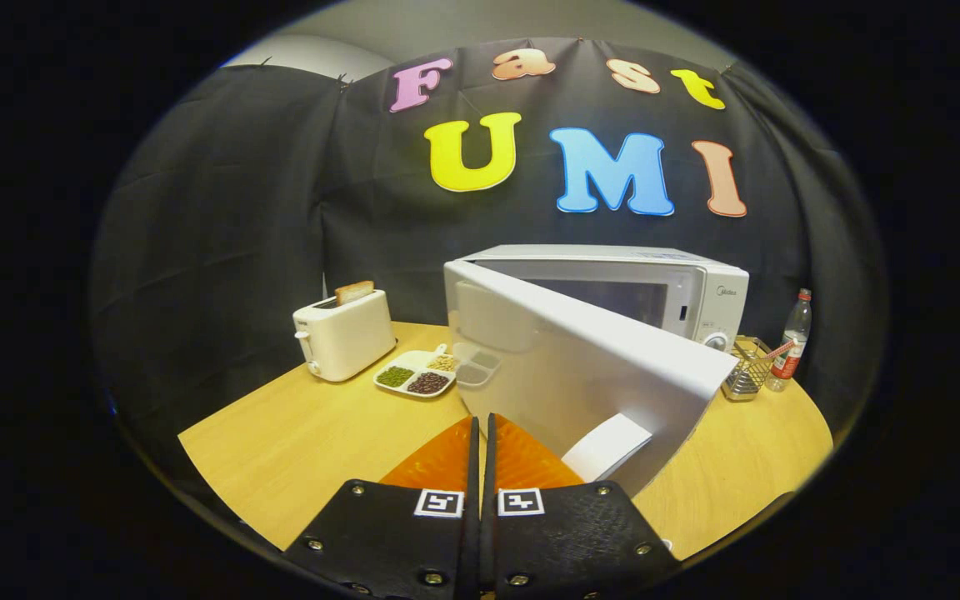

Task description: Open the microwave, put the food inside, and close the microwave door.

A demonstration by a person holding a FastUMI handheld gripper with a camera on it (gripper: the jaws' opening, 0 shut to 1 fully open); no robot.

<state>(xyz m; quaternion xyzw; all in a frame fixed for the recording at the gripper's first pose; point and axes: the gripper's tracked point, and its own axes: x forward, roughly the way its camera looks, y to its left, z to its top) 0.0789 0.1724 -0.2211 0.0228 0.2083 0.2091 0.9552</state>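
The white box-shaped microwave [680, 287] has its white door [580, 358] swung open, the compartmented white food tray [416, 373] waits at eleven o'clock, and the gripper [481, 433] is pressed closed, empty.

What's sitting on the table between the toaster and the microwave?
In the gripper view, a divided dish of beans and grains lies between the toaster and the microwave, just beside the open door. The gripper is shut, empty.

Microwave door [580, 367] ajar beyond closed jaws
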